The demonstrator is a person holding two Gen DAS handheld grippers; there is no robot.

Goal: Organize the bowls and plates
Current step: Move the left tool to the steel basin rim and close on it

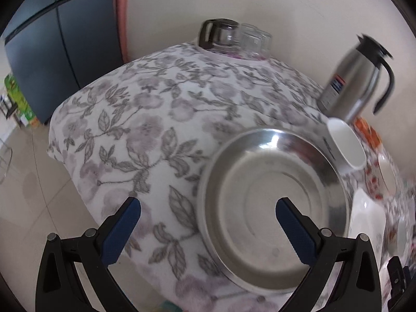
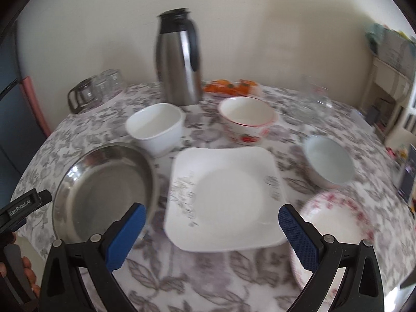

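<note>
Steel plate [image 1: 273, 208]: at the table's left edge on the floral cloth [image 1: 145, 130]; I judge it light, rigid and slick, best taken by the rim. My left gripper [image 1: 208, 208] hangs over it, jaws wide and empty.

Square white plate [image 2: 223, 195]: mid-table; I judge it ceramic, breakable, to be pinched at an edge. My right gripper [image 2: 212, 214] gapes above it, empty.

Right view only: white bowl [image 2: 156, 127], strawberry bowl [image 2: 247, 119], pale bowl [image 2: 329, 163], pink-flowered plate [image 2: 335, 223]. Left view only: the cloth's overhang and the floor.
</note>
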